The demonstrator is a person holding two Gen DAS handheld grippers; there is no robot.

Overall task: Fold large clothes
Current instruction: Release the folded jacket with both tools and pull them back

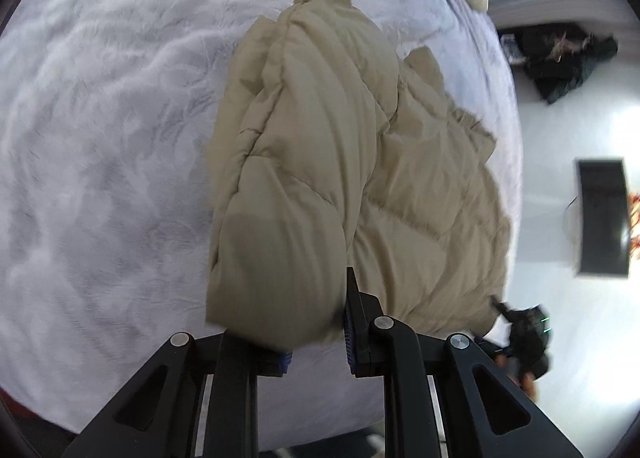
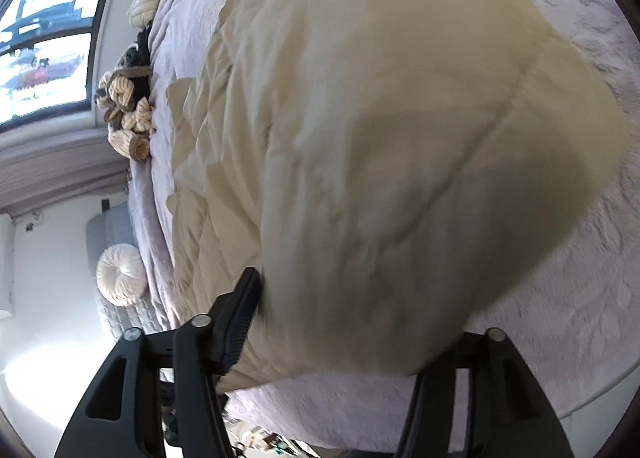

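A beige puffer jacket (image 1: 320,146) lies on a pale lilac fuzzy bedspread (image 1: 100,118), with one side folded over into a thick roll. In the left wrist view my left gripper (image 1: 316,318) is shut on the near end of that folded part, and the fabric hides its left fingertip. In the right wrist view the jacket (image 2: 380,138) fills most of the frame. My right gripper (image 2: 352,310) stands wide, with a bulging fold between its fingers; the left finger (image 2: 240,322) lies beside the fabric and the right finger is covered. The right gripper (image 1: 524,338) also shows blurred at the jacket's far corner.
Knotted cream and brown cushions (image 2: 128,110) sit along the bed's edge below a window (image 2: 44,38). A round cream cushion (image 2: 120,274) is on a grey stool beside the bed. On the white floor lie a dark clothes pile (image 1: 568,58) and a black rectangular object (image 1: 604,218).
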